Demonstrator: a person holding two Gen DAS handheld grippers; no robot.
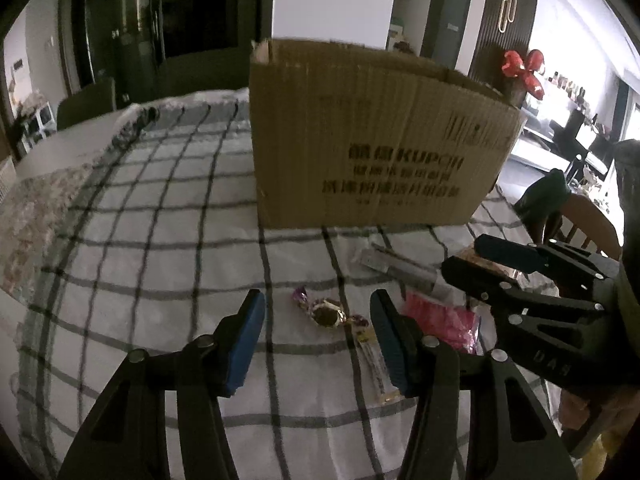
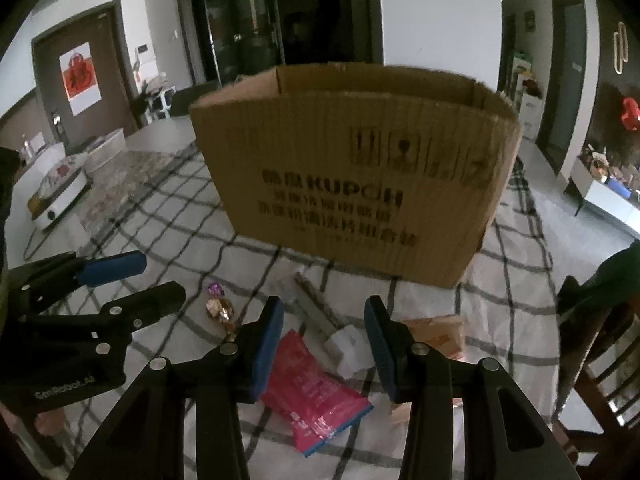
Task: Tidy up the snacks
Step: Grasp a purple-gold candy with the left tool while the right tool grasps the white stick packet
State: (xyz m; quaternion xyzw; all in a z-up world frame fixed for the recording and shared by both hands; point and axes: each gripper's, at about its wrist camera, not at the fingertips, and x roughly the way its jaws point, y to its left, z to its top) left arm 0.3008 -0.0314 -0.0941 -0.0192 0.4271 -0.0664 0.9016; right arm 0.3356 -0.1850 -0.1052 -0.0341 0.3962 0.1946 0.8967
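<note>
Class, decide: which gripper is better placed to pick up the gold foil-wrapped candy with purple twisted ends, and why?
Left. The left gripper is open with the gold foil-wrapped candy lying between its fingertips, while the right gripper hangs open over the pink snack packet, off to the candy's side.

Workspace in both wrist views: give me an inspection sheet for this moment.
Surface: checked tablecloth over the table.
Job's things: open cardboard box standing upright; wrapped candy, pink snack packet, long grey packet and brown packet lying in front of it.
Clutter: white round appliance at the far left.
Grippers: left hand-held gripper open, the candy ahead between its fingers; right hand-held gripper open over the pink packet.
Cables: nothing seen.
Surroundings: wooden chair, dark cabinets, doors.
</note>
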